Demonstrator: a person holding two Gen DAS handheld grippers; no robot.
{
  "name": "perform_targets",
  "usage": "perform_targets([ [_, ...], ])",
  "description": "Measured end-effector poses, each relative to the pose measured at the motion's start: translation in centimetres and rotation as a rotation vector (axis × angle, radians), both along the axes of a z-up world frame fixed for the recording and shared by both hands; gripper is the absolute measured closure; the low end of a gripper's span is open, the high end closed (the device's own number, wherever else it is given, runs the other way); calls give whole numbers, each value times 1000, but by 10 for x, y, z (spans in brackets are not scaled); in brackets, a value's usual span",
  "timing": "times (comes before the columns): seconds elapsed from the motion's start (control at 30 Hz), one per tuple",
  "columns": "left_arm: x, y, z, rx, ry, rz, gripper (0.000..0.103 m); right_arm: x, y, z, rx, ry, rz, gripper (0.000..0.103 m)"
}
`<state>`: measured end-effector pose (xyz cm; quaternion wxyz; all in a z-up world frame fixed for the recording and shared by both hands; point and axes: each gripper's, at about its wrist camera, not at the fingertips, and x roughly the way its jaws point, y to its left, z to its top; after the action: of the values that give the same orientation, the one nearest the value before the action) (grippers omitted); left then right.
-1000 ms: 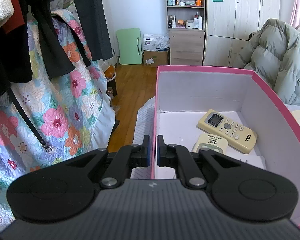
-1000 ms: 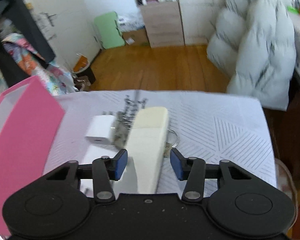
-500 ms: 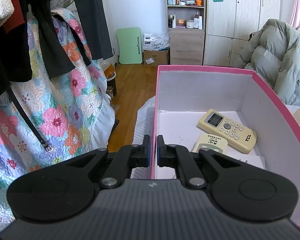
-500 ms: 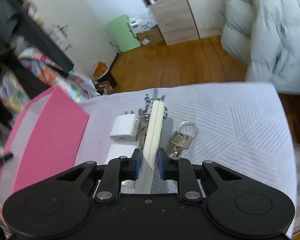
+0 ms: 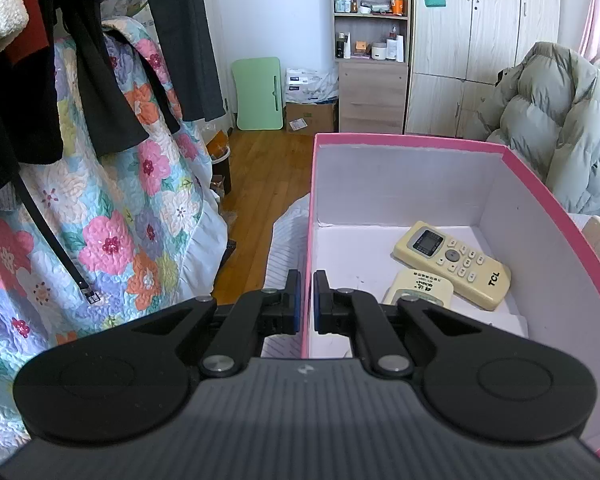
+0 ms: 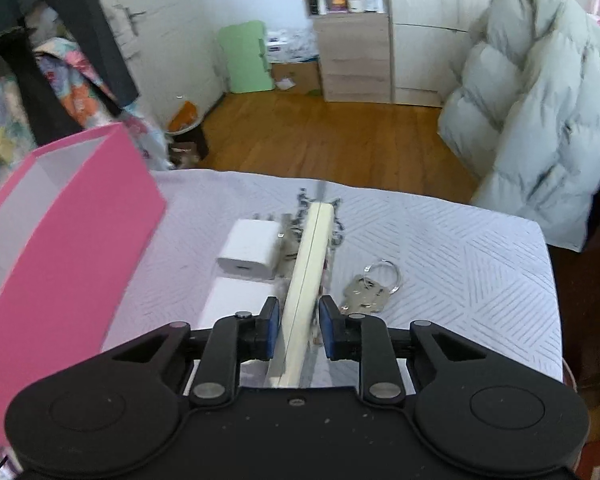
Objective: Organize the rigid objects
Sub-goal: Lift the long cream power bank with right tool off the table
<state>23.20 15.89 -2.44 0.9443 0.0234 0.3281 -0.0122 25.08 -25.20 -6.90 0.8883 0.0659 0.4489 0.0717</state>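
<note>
Floral quilt (image 5: 112,220): hangs at the far left of my left camera, under dark clothes, beside the table.

Left gripper (image 5: 307,296): my tongs are together on the left wall of the pink box (image 5: 400,140), one pad outside it and one inside, near the box's front corner.

Pink box, inside: white lining. A cream TCL remote (image 5: 452,264) lies face up on the floor of the box, towards the right wall. A second cream remote (image 5: 420,286) lies in front of it, touching it and partly hidden behind my right finger.

Pink box (image 6: 80,216), from my right camera: it stands at the left end of the white patterned cloth (image 6: 460,240).

White charger (image 6: 250,250): on the cloth between the box and my right tongs. A flat white block (image 6: 236,300) lies just in front of it.

Right gripper (image 6: 299,318): the jaws have just been opening a little. A long cream remote (image 6: 312,248) stands on its narrow edge between them, pointing away from me. The pads sit very close to its two sides, and I cannot tell whether they press on it.

Bunch of keys (image 6: 370,288): on the cloth just right of that remote, ring end away from me.

Grey puffer jacket (image 6: 540,100): piled at the far right, beyond the table.
</note>
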Motion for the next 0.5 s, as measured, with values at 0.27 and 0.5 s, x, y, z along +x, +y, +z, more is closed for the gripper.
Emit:
perform_targets([
  [0.27,-1,-1,1,0,-2,2,98,-16,4,2,-54,-54,-11,81],
  [0.5,0,-1,0,4,-5,4,98,-28,0,8,-61,-56,-4,82],
])
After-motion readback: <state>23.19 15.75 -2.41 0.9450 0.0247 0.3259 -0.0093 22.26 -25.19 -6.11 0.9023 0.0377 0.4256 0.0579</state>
